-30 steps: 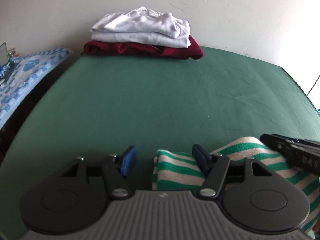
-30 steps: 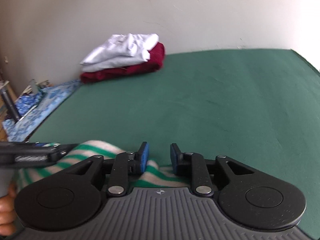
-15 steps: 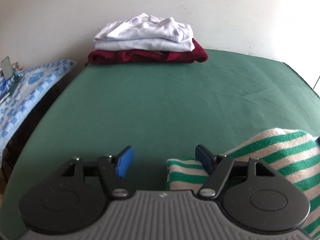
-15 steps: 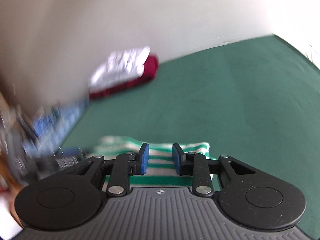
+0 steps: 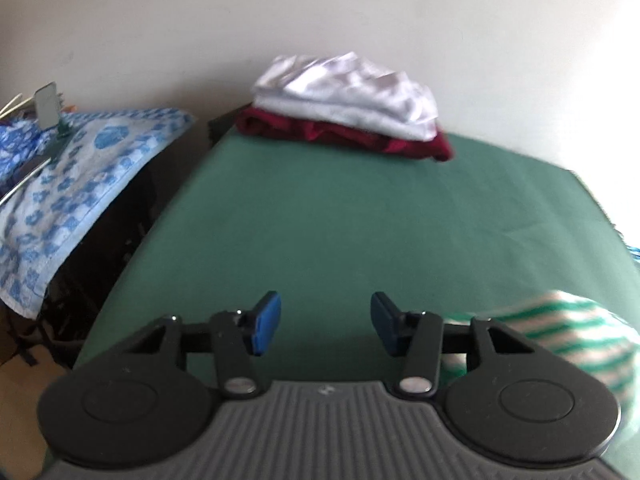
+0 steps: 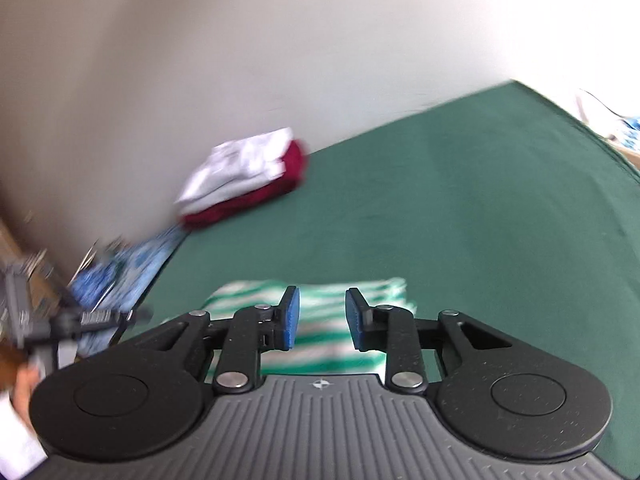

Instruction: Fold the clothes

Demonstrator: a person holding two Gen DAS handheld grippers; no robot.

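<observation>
A green-and-white striped garment (image 6: pixel 240 296) lies folded on the green table (image 6: pixel 480 220), just beyond and below my right gripper (image 6: pixel 322 320). That gripper is open with nothing between its blue pads. My left gripper (image 5: pixel 325 322) is open too and hangs over bare green table (image 5: pixel 340 232). In the left wrist view the striped garment (image 5: pixel 580 332) is blurred, low on the right behind the right finger. The left gripper (image 6: pixel 80 320) also shows at the left edge of the right wrist view, held by a hand (image 6: pixel 20 384).
A stack of folded clothes (image 5: pixel 348 116), white on dark red, sits at the table's far edge by the wall. A blue patterned cloth (image 5: pixel 80 184) covers a surface left of the table, across a dark gap. The right table edge (image 6: pixel 612 152) is near.
The left gripper has swung left, away from the striped garment. The right gripper has lifted and tilted, and the garment now lies flat and folded under it.
</observation>
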